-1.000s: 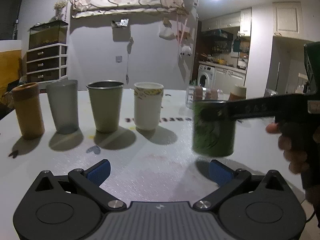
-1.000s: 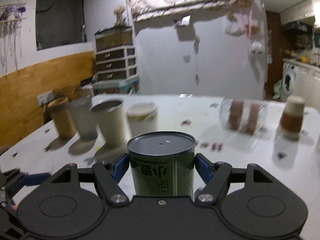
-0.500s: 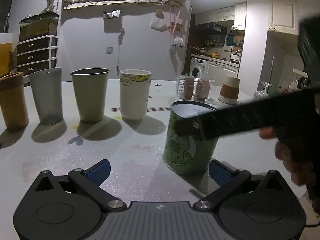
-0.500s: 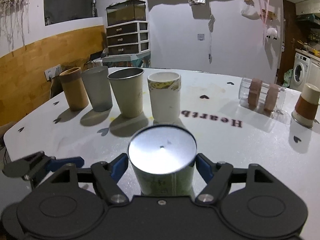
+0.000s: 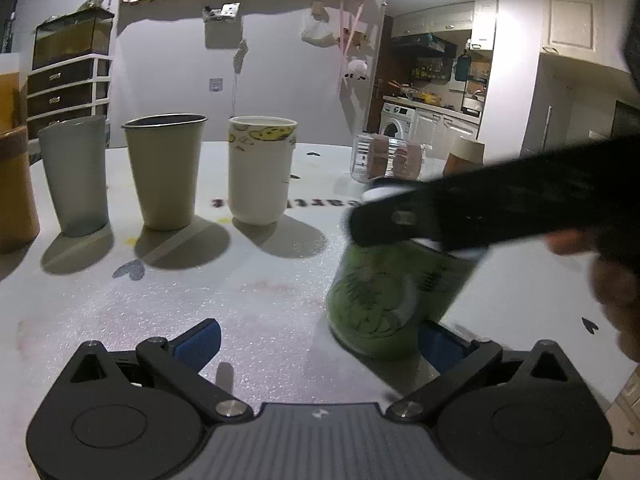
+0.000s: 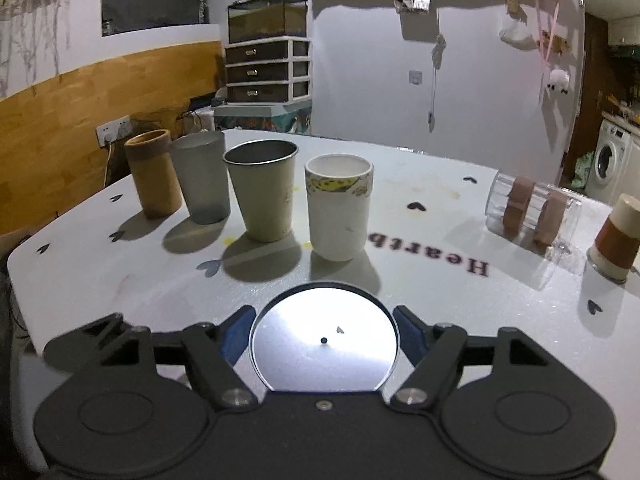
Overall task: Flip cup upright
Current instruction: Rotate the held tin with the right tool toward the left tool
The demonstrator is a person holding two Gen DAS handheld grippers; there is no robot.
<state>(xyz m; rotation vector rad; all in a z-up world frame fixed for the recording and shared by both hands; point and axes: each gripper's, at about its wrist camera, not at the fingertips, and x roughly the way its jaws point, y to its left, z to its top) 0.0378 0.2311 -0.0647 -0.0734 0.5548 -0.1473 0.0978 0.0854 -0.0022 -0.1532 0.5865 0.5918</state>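
Now green cup (image 5: 384,300) clamped between right gripper (image 6: 324,336) fingers, tilted

We see a green cup (image 5: 380,296) with darker cartoon print and a shiny silver base (image 6: 324,344). Behind the cup stand four more: white paper cup (image 6: 339,208) with a yellow-patterned band, beige steel cup (image 6: 262,190), frosted grey tumbler (image 6: 202,176), tan-brown cup (image 6: 152,172). White table (image 6: 440,300) has dark heart marks and "Heartb" lettering. Both claws are black with blue pads (image 5: 200,342).
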